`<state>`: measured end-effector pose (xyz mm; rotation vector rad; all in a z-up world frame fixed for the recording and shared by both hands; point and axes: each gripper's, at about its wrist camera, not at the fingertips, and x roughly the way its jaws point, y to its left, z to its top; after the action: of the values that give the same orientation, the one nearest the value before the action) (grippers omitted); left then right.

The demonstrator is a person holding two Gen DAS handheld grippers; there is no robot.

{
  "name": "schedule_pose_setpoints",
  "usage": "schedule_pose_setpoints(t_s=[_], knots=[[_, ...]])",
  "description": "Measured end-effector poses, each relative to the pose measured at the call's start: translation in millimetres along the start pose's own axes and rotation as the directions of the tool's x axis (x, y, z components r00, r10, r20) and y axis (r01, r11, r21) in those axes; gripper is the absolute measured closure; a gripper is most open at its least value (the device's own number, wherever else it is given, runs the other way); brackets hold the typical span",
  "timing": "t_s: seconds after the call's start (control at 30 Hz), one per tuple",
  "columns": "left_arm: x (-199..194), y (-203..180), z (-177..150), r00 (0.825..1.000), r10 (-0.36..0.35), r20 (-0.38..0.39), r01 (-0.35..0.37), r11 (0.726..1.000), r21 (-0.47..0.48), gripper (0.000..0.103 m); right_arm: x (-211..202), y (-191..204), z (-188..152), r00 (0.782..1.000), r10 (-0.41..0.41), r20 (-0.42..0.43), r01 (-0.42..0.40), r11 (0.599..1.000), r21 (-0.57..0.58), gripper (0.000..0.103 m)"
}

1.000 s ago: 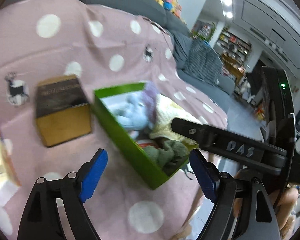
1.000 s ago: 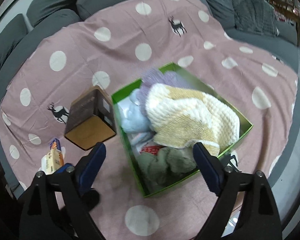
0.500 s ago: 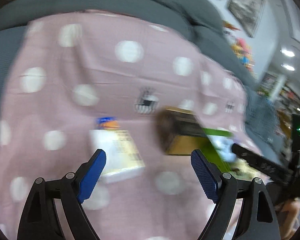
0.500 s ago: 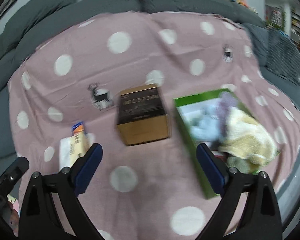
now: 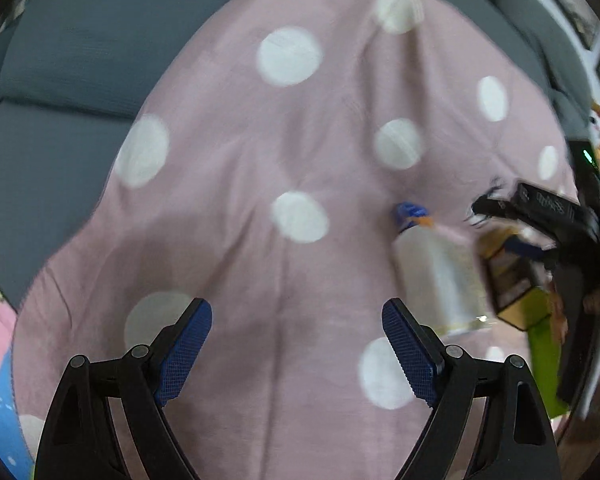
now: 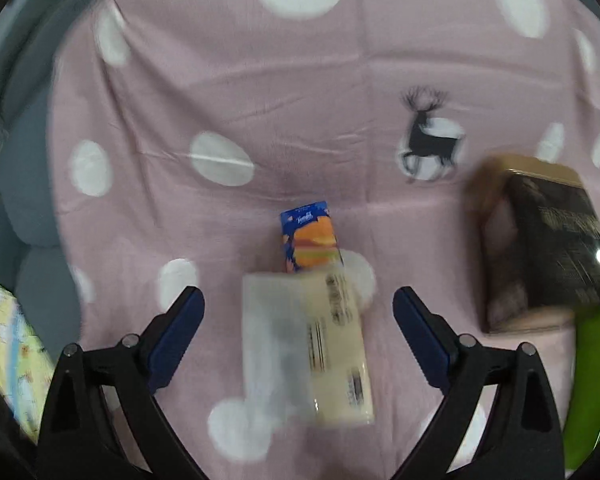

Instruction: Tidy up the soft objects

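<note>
A pale tissue pack point(image 6: 306, 348) lies on the pink polka-dot blanket point(image 6: 260, 100), with a small blue and orange packet point(image 6: 310, 238) touching its far end. My right gripper point(image 6: 298, 330) is open and empty, its jaws on either side of the tissue pack, above it. My left gripper point(image 5: 296, 354) is open and empty over bare blanket point(image 5: 260, 140). The tissue pack point(image 5: 440, 276) and the small packet point(image 5: 412, 214) lie to its right. The green box point(image 5: 544, 352) shows only as a sliver at the right edge.
A brown and black box point(image 6: 540, 240) stands right of the tissue pack, with the green box's edge point(image 6: 594, 380) beyond it. Grey sofa cushions point(image 5: 60, 80) border the blanket on the left. A colourful mat point(image 6: 8, 340) lies at lower left. The other gripper point(image 5: 572, 240) shows at the right.
Both grippers have swung left, away from the green box of soft things. The right one now hangs over the tissue pack; the left one faces bare blanket. Both stay open.
</note>
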<state>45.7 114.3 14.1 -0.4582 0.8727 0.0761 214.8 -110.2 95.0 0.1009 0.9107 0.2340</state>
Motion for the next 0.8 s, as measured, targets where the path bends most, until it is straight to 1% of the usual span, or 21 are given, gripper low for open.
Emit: schedule_pose_setpoints(t_s=[0.13, 0.17, 0.23, 0.3, 0.37, 0.43, 0.5, 0.57, 0.7, 0.73, 0.8], knots=[[15, 10, -3, 0.998, -0.007, -0.055, 0.006, 0.999, -0.032, 0.016, 64, 10, 28, 0.994, -0.068, -0.088, 0.063, 0.997, -0.055, 0.018], [16, 10, -3, 0.998, -0.011, -0.056, 0.009, 0.999, -0.035, 0.016, 77, 9, 31, 0.990, -0.092, -0.106, 0.086, 0.994, -0.060, 0.022], [13, 9, -2, 0.999, -0.021, -0.046, 0.019, 0.999, -0.036, 0.016, 100, 6, 35, 0.982, -0.120, -0.144, 0.112, 0.992, -0.064, 0.028], [12, 9, -2, 0.999, -0.029, -0.042, 0.028, 0.999, -0.034, 0.016, 118, 3, 35, 0.976, -0.116, -0.186, 0.108, 0.993, -0.053, 0.036], [12, 8, -2, 0.999, -0.025, -0.041, 0.024, 0.999, -0.031, 0.016, 129, 2, 33, 0.974, -0.093, -0.207, 0.083, 0.995, -0.057, 0.050], [12, 7, -2, 0.999, -0.007, -0.041, 0.005, 1.000, -0.026, 0.016, 131, 3, 32, 0.976, -0.097, -0.193, 0.087, 0.994, -0.063, 0.052], [11, 7, -3, 0.999, 0.007, -0.040, -0.007, 1.000, -0.019, 0.016, 126, 5, 31, 0.981, -0.099, -0.167, 0.089, 0.994, -0.069, 0.052], [11, 6, -2, 0.999, 0.011, -0.032, -0.011, 1.000, -0.016, 0.016, 110, 5, 33, 0.988, -0.078, -0.135, 0.071, 0.996, -0.052, 0.052], [8, 2, -3, 1.000, 0.022, -0.016, -0.022, 1.000, 0.002, 0.016, 48, 3, 33, 0.999, -0.016, -0.048, 0.014, 0.999, -0.041, 0.052], [7, 0, -4, 1.000, 0.022, -0.016, -0.022, 1.000, 0.004, 0.016, 22, 3, 28, 1.000, 0.003, -0.017, -0.004, 0.999, -0.047, 0.052], [4, -4, -6, 1.000, 0.017, -0.019, -0.017, 1.000, 0.006, 0.016, -17, 2, 18, 0.999, 0.046, 0.029, -0.045, 0.998, -0.050, 0.052]])
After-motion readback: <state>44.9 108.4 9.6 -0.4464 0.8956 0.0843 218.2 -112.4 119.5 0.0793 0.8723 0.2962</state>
